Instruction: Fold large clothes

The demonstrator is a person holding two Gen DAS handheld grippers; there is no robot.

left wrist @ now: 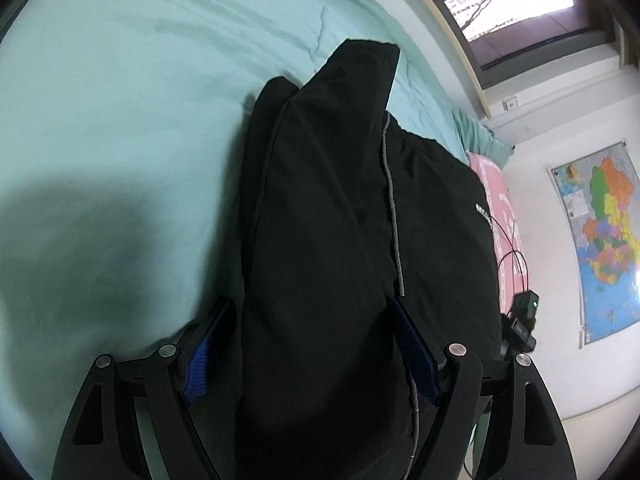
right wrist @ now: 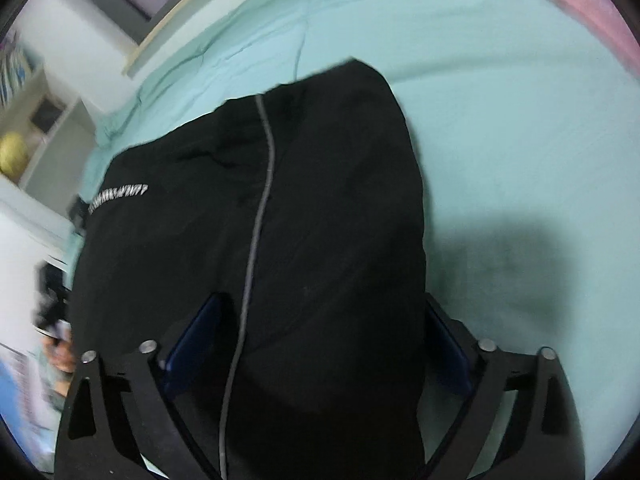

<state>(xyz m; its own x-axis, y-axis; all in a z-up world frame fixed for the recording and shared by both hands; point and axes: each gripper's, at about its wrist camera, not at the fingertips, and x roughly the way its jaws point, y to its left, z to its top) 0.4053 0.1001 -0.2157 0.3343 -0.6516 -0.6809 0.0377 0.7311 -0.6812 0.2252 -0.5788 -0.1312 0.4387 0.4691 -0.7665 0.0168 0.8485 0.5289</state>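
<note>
A large black garment point(left wrist: 332, 208) with a thin grey stripe and small white lettering lies on the mint-green bed point(left wrist: 120, 80). In the left wrist view it runs between the fingers of my left gripper point(left wrist: 310, 312), whose blue pads point(left wrist: 198, 364) stand wide apart on either side of the cloth. In the right wrist view the same garment point(right wrist: 312, 208) fills the gap of my right gripper point(right wrist: 324, 320), whose jaws also stand wide apart around it. Whether either gripper pinches the cloth is hidden.
A pink cloth point(left wrist: 500, 200) lies along the bed's far edge by a white wall with a coloured map point(left wrist: 600, 240). A black device with cables point(left wrist: 524, 320) sits beside the garment. White shelves with a yellow ball point(right wrist: 14, 156) stand past the bed.
</note>
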